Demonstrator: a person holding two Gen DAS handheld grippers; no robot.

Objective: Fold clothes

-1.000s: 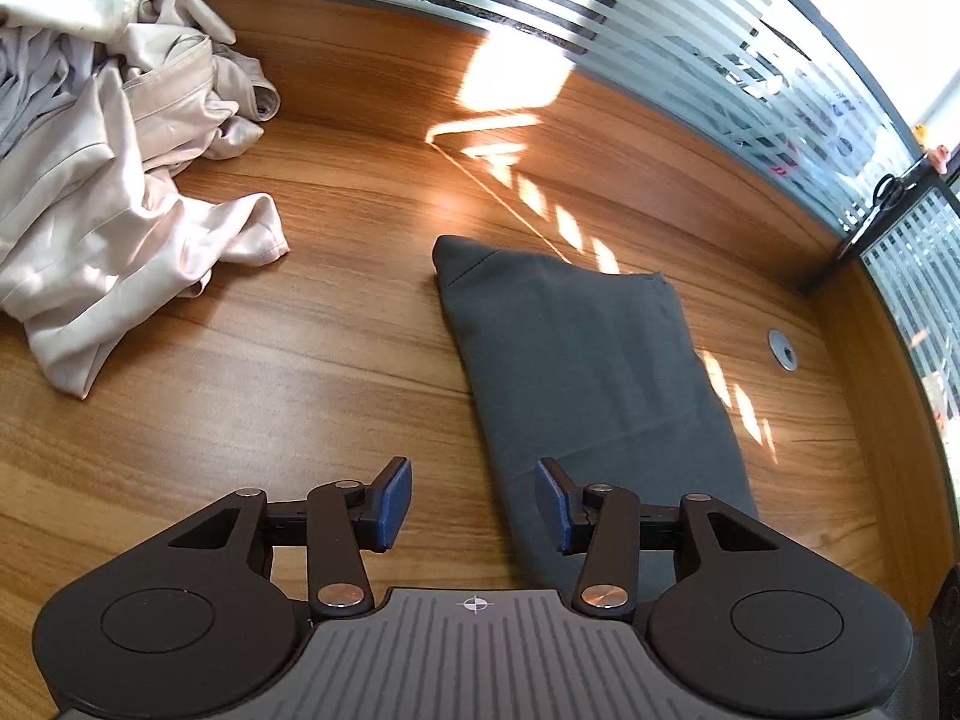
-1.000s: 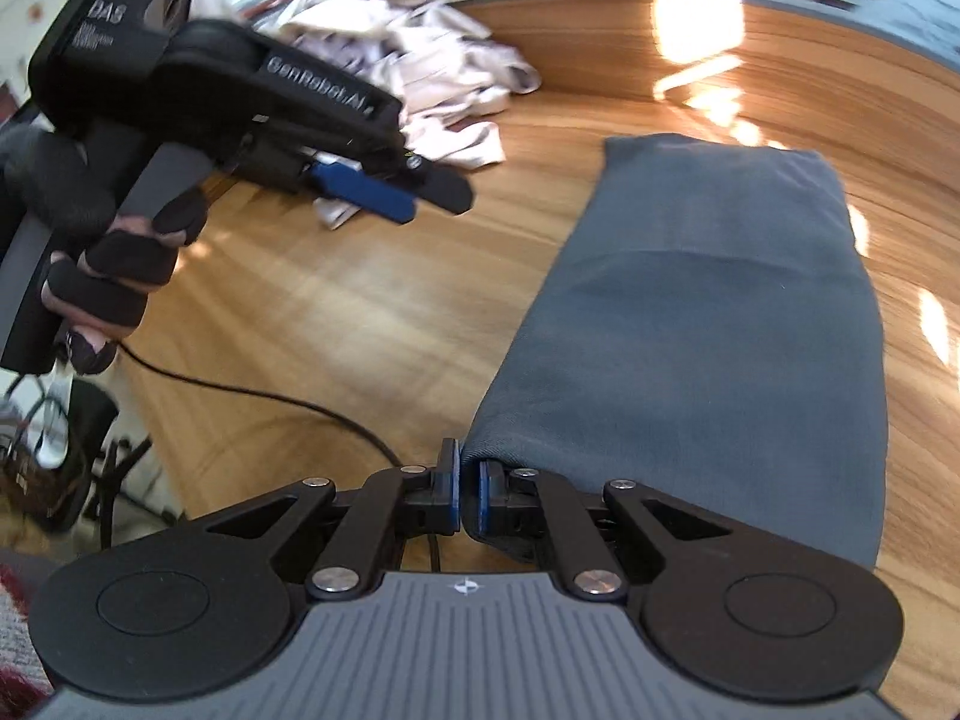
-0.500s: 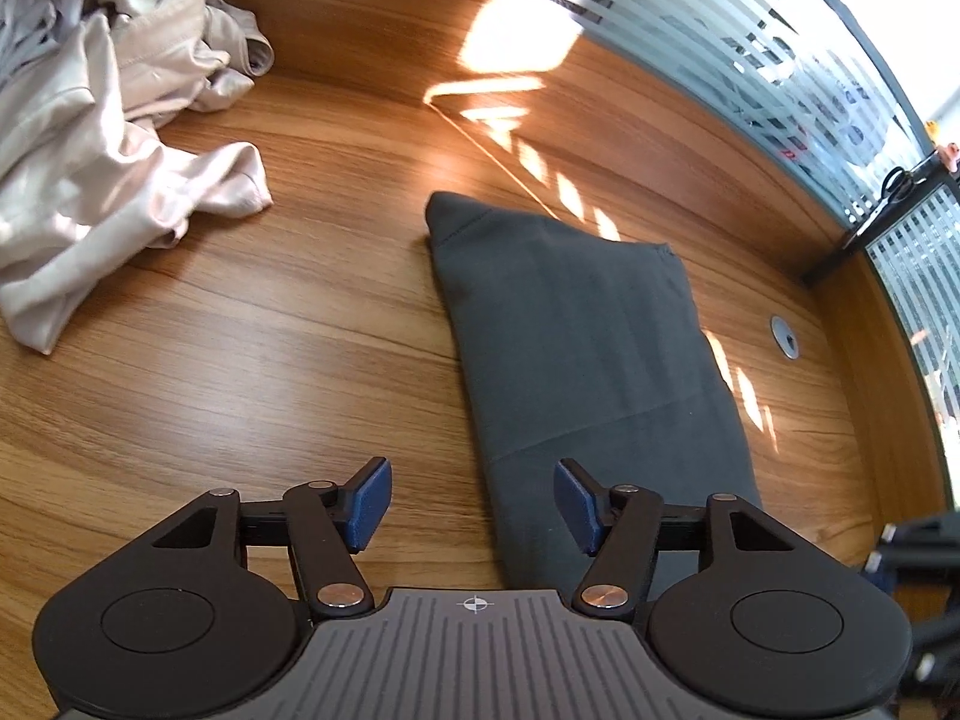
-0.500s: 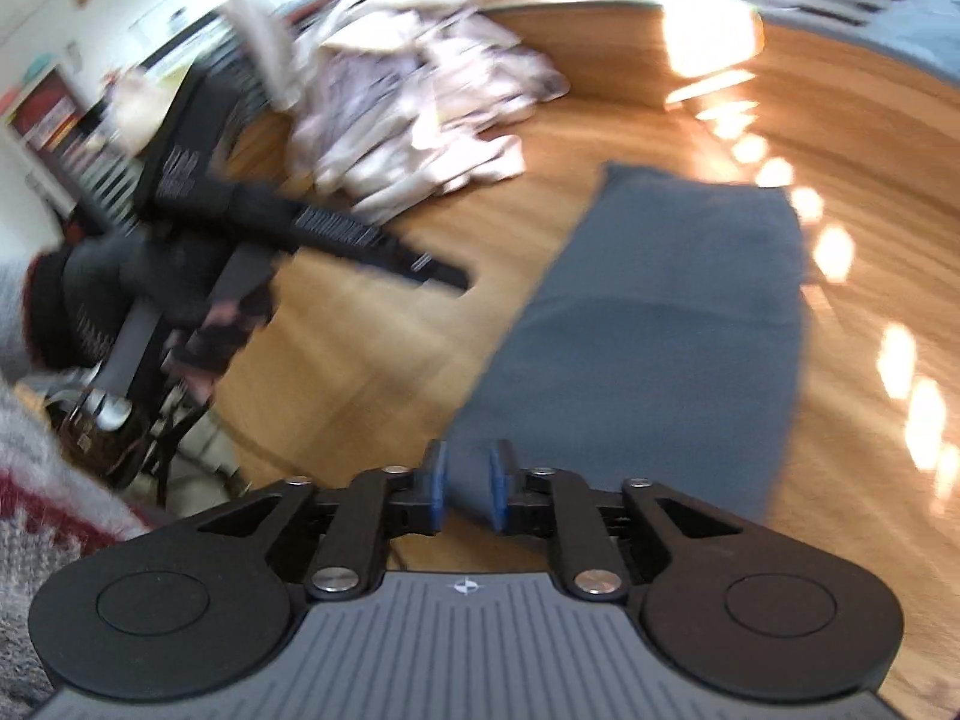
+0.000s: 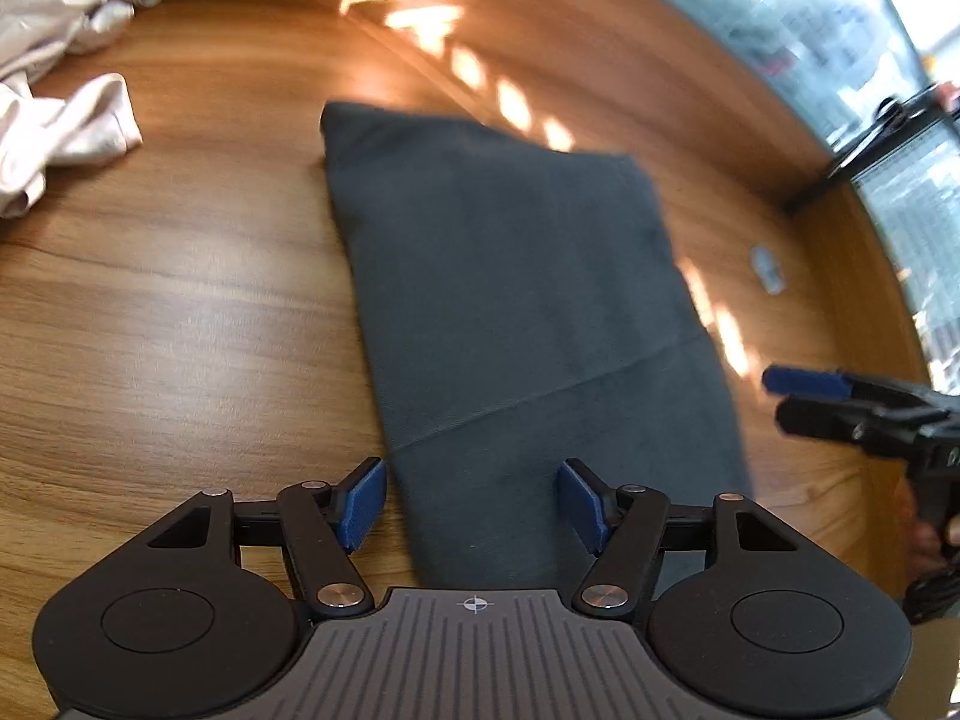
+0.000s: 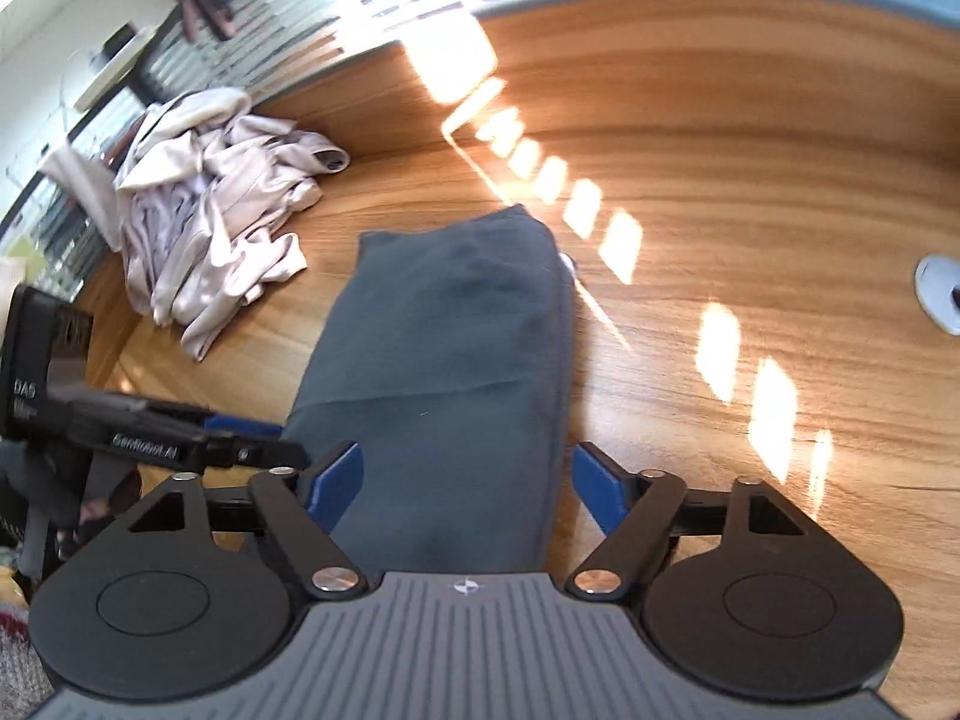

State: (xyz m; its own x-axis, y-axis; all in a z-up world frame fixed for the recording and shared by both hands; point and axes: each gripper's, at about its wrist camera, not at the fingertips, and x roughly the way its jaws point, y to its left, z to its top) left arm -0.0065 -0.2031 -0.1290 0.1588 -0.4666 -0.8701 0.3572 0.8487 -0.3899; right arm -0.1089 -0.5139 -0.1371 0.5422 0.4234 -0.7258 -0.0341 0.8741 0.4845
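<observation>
A dark grey folded garment (image 5: 516, 312) (image 6: 450, 360) lies lengthwise on the wooden table (image 5: 168, 312). My left gripper (image 5: 474, 501) hangs over its near end, jaws opening, pads apart and not pressing the cloth; its left pad is beside the garment's left edge. My right gripper (image 6: 465, 486) is over the near end too, jaws opening wide with the cloth under them, untouched by the pads. Each gripper shows in the other's view: the right gripper (image 5: 840, 402) at the right edge, the left gripper (image 6: 180, 438) at the left.
A heap of pale beige clothes (image 5: 54, 60) (image 6: 204, 222) lies at the table's far left. A wooden back panel (image 6: 720, 78) with striped glass above rims the table. A round metal cable grommet (image 6: 942, 294) (image 5: 768, 270) sits right of the garment.
My right gripper let go of the garment's near corner, opened wide and swung rightward along the near end. My left gripper widened, sank and closed in on the garment's near end.
</observation>
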